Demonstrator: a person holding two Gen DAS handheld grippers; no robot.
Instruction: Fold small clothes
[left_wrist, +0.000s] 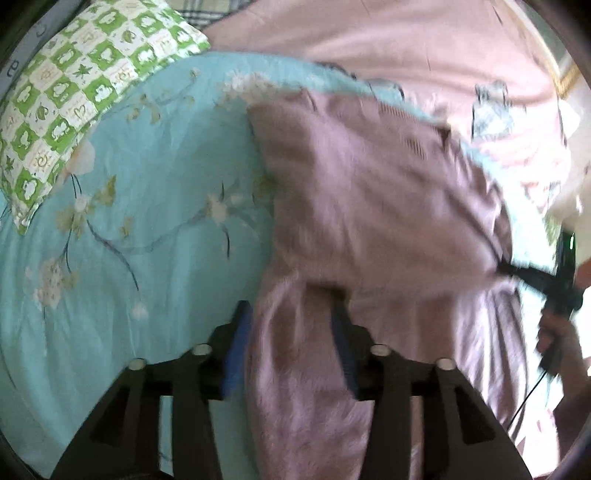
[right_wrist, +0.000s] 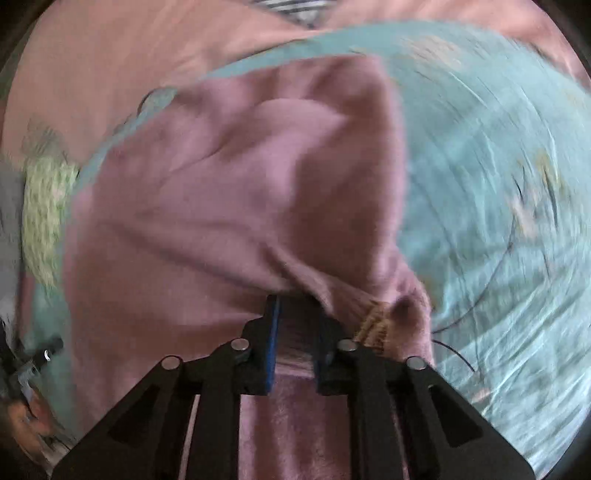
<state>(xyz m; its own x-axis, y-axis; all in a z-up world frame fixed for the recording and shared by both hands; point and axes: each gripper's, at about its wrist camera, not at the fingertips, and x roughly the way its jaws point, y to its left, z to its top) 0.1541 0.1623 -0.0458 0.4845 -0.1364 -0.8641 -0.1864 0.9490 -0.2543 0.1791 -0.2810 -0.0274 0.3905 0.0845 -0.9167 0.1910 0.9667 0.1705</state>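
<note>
The left gripper (left_wrist: 288, 317) clamps a bunched fold of the mauve garment (left_wrist: 369, 206) between its fingers, and the right gripper (right_wrist: 295, 314) pinches another edge. Cloth sags ahead of both fingertips over the blue floral quilt (left_wrist: 147, 192), probably held at two points so it hangs ready for folding.

Daylit bed: teal floral quilt (left_wrist: 147, 192), green-and-white checked pillow (left_wrist: 74, 92) on it, pink sheet (left_wrist: 369, 40) beyond.
</note>
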